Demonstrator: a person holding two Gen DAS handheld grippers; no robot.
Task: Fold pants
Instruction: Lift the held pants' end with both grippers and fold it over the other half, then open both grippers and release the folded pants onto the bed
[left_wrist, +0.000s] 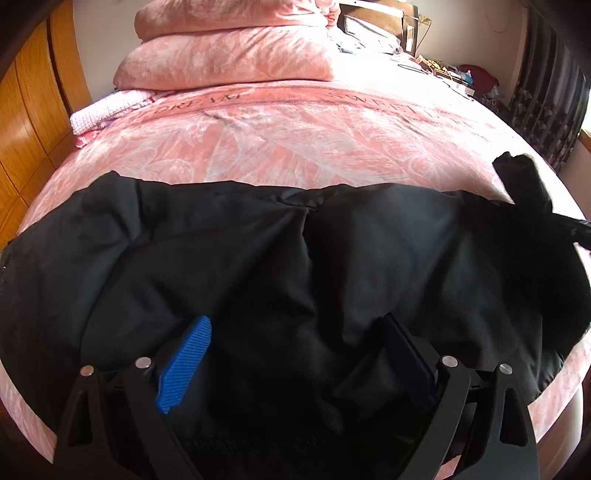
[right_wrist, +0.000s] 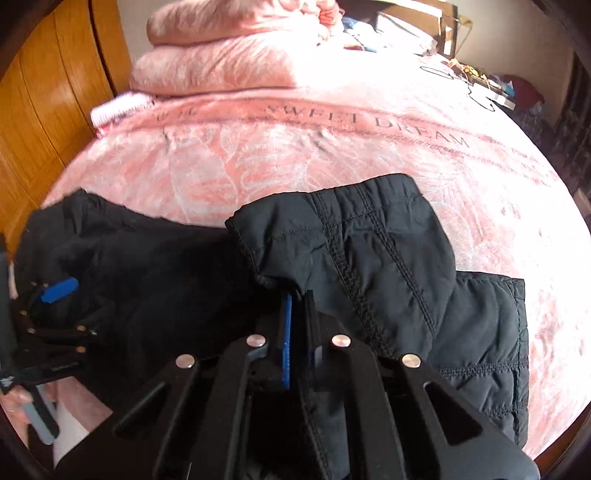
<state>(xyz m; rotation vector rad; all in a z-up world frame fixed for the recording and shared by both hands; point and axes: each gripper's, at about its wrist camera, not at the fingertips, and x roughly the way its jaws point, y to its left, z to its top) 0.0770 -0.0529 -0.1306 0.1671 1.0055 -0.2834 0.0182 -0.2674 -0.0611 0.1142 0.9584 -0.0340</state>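
Note:
Black quilted pants (left_wrist: 229, 251) lie spread across the near part of a pink bed (left_wrist: 295, 136). My left gripper (left_wrist: 295, 339) hovers over them, open wide, its blue pad (left_wrist: 186, 363) to the left and its dark pad (left_wrist: 404, 350) to the right, with cloth below the gap. In the right wrist view my right gripper (right_wrist: 298, 300) is shut on a raised fold of the pants (right_wrist: 369, 251) near the stitched waistband, which drapes over its tips. The left gripper (right_wrist: 55, 291) shows at the far left of that view, held by a hand (right_wrist: 16, 404).
Folded pink quilts (left_wrist: 229, 55) are stacked at the head of the bed. A wooden wardrobe (left_wrist: 29, 122) runs along the left side. Cables and small clutter (left_wrist: 443, 70) lie at the far right corner. A dark curtain (left_wrist: 550, 107) hangs on the right.

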